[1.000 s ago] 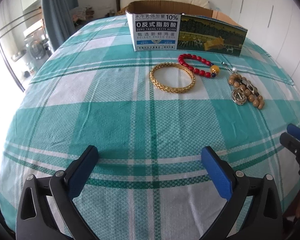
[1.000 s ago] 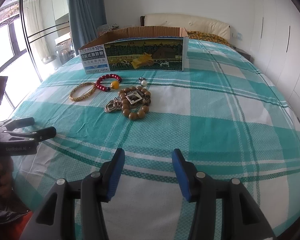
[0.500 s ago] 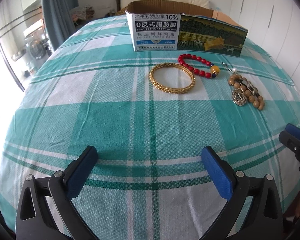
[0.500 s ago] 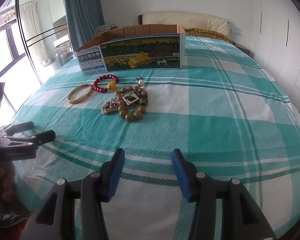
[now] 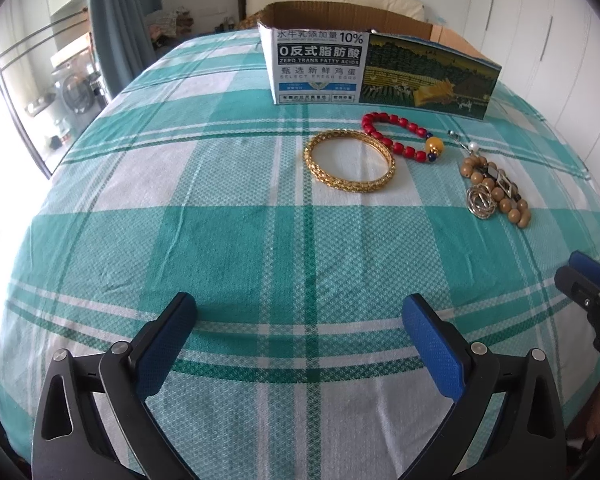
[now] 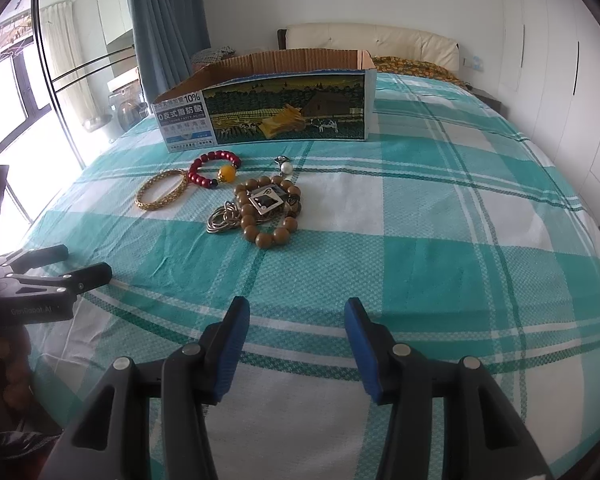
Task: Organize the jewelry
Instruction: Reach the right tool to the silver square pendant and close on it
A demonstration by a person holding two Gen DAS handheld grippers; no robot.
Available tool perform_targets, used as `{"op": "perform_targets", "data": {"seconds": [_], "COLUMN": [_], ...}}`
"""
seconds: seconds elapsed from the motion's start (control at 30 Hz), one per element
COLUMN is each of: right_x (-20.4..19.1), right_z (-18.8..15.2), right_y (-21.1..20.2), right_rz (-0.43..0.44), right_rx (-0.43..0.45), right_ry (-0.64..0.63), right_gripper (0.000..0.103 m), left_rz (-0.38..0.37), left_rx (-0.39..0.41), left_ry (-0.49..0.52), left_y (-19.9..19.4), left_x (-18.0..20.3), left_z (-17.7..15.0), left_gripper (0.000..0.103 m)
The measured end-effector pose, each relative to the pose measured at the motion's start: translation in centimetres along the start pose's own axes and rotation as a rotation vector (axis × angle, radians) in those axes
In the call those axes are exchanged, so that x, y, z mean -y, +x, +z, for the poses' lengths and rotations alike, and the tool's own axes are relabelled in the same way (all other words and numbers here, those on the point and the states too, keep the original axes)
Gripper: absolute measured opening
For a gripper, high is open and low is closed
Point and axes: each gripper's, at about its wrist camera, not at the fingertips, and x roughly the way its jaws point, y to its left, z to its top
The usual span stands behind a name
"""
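Jewelry lies on a green plaid bedspread in front of an open cardboard box [image 5: 380, 68] [image 6: 268, 116]. A gold bangle [image 5: 349, 160] [image 6: 161, 194] lies left of a red bead bracelet [image 5: 400, 136] [image 6: 214, 168]. To their right are a wooden bead bracelet [image 5: 496, 192] [image 6: 268, 212], a silver ring cluster [image 5: 480, 202] [image 6: 222, 220] and a small pearl piece [image 5: 466, 142] [image 6: 285, 165]. My left gripper [image 5: 300, 316] [image 6: 60, 264] is open and empty, near the bed's front. My right gripper [image 6: 296, 316] [image 5: 580, 272] is open and empty, short of the wooden beads.
A bed headboard [image 6: 372, 40] and pillows lie behind the box. White wardrobe doors [image 6: 560, 60] run along the right. A curtain [image 6: 164, 20] and large windows [image 6: 16, 100] stand at the left. The bedspread [image 5: 220, 220] spreads wide between grippers and jewelry.
The right gripper has moved forward, closer to the wooden beads and box. The left gripper has barely moved.
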Motion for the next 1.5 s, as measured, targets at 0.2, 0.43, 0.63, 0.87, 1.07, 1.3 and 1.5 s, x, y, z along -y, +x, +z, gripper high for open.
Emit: {"op": "perform_targets", "data": {"seconds": [0.2,0.43,0.63,0.87,1.07,1.3,1.5], "right_x": [-0.2,-0.3,-0.1,0.8,0.8,-0.5,0.0], "right_z": [0.1,0.1,0.1,0.8,4.0,6.6,7.4], "right_y": [0.1,0.4,0.4,0.8,1.6,5.6,7.2], "right_rz": [-0.002,0.005,0.003,0.013,0.069,0.179,0.164], "right_rx": [0.005,-0.004,0.000,-0.008,0.006,-0.088,-0.126], "right_ry": [-0.004,-0.007,-0.001,0.037,0.003,0.012,0.142], "right_gripper": [0.050,0.050,0.050,0.050,0.033,0.030,0.032], "left_rz": [-0.043,-0.029,0.005,0.088,0.112,0.105,0.102], "left_rx": [0.048,0.051,0.028,0.000,-0.021,-0.012,-0.006], "left_ry": [-0.107,-0.094,-0.060,-0.022,-0.056,-0.082,-0.087], "left_y": [-0.5,1.1,3.3,4.5,4.7,4.6,4.6], "left_x": [-2.1,-1.6,-0.5,-0.9,-2.8,-2.9,-2.9], "left_z": [2.6,6.4,7.4,7.1,6.3,6.1,6.1], "left_gripper": [0.102,0.102,0.102,0.102,0.103,0.102,0.102]}}
